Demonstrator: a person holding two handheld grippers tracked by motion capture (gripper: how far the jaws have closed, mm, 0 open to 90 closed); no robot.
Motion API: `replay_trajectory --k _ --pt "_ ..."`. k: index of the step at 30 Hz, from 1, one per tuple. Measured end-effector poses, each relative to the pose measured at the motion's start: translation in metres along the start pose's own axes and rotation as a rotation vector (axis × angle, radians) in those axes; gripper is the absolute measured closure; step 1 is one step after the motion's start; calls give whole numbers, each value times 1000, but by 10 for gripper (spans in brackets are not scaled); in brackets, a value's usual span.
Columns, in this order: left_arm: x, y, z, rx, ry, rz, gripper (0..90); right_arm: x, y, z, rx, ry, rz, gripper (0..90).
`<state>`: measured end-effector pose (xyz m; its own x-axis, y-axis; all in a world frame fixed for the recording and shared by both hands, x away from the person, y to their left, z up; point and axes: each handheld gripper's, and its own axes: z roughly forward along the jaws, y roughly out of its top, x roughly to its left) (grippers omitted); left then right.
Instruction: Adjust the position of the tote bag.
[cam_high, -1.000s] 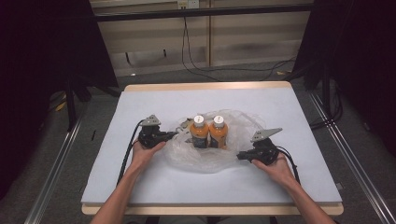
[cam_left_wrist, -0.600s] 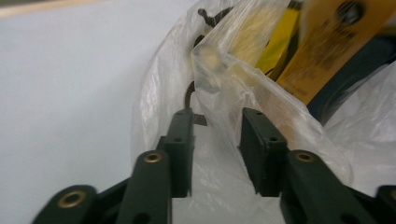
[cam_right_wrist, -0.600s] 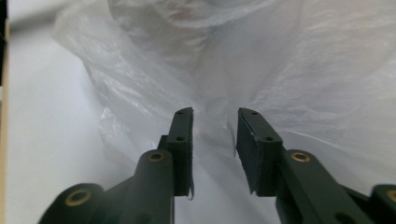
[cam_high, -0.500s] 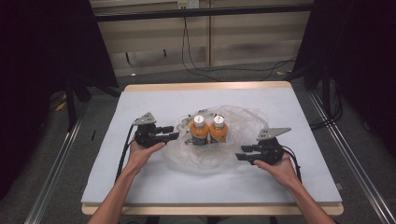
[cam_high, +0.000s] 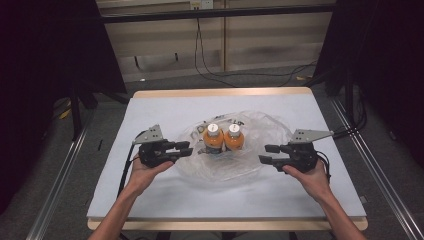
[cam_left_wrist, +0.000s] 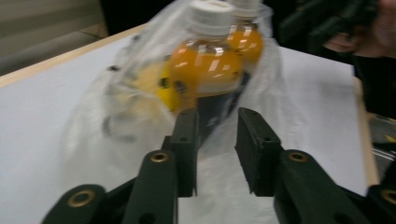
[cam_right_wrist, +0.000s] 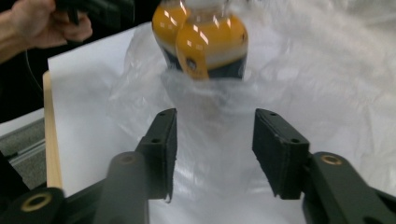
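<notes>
Standing upright side by side, two orange bottles (cam_high: 223, 139) with white caps sit inside a crumpled clear plastic bag (cam_high: 260, 145) spread on the table (cam_high: 165, 107), midway between the two claws. The left claw (cam_high: 184, 148) hovers just beside the bag's near edge, its jaws parted a little after closing somewhat, nothing between them. The right claw (cam_high: 267, 153) hangs at the bag's opposite edge, jaws having just widened, parted and empty, bag film lying below them.
</notes>
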<state>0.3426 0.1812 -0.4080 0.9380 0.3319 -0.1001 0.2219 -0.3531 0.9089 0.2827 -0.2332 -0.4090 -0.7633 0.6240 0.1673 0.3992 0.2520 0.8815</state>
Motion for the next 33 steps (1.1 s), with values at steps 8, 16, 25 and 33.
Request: replay_trajectory --k 8,16,25,33 --pt "20 -5 39 104 3 -52 857 -15 24 20 -8 -11 -30 800" --pt "36 -9 55 150 55 -68 887 -28 45 43 -16 7 -28 887" --pt "38 -14 67 185 42 -82 888 -39 46 69 67 -18 -13 900" --pt "39 -21 71 242 53 -65 893 -47 22 93 156 -7 -1 900"
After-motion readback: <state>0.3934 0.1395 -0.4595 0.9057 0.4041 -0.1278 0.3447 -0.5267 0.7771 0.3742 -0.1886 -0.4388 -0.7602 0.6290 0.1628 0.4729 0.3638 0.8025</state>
